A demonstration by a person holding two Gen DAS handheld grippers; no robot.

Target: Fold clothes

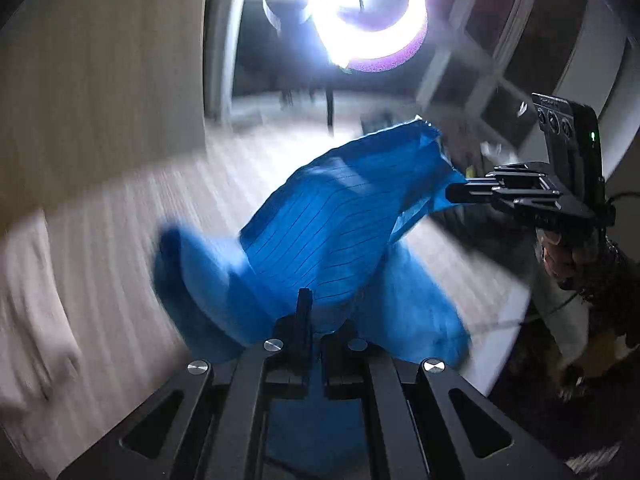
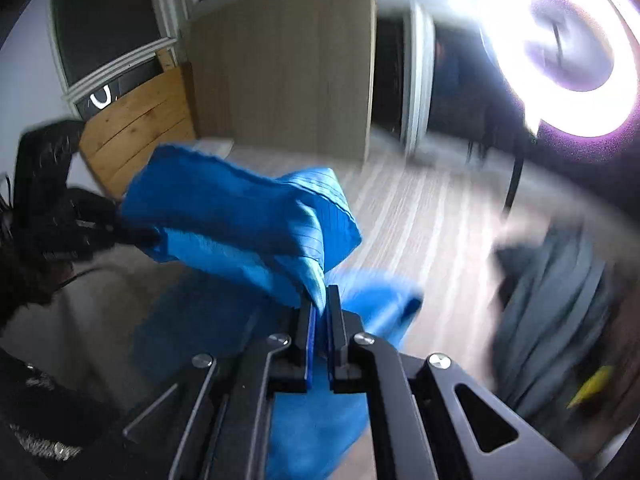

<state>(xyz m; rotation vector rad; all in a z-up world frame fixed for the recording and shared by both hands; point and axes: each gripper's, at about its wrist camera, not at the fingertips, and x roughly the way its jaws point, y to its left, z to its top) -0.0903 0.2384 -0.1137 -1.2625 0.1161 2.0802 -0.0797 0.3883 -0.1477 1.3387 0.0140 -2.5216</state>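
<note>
You hold the blue garment (image 1: 340, 216) aloft above the striped surface (image 1: 120, 240), the left gripper (image 1: 320, 320) and right gripper (image 2: 321, 304) each clamped on an edge. It hangs bunched between them; next, spread it taut and lay it flat.

The cloth (image 1: 340, 232) is bright blue with thin dark stripes. Both grippers (image 1: 320, 320) (image 2: 322, 308) are black. The floor (image 2: 420, 216) is pale, wood-striped; the lamp (image 2: 560, 48) glows white-violet.
</note>
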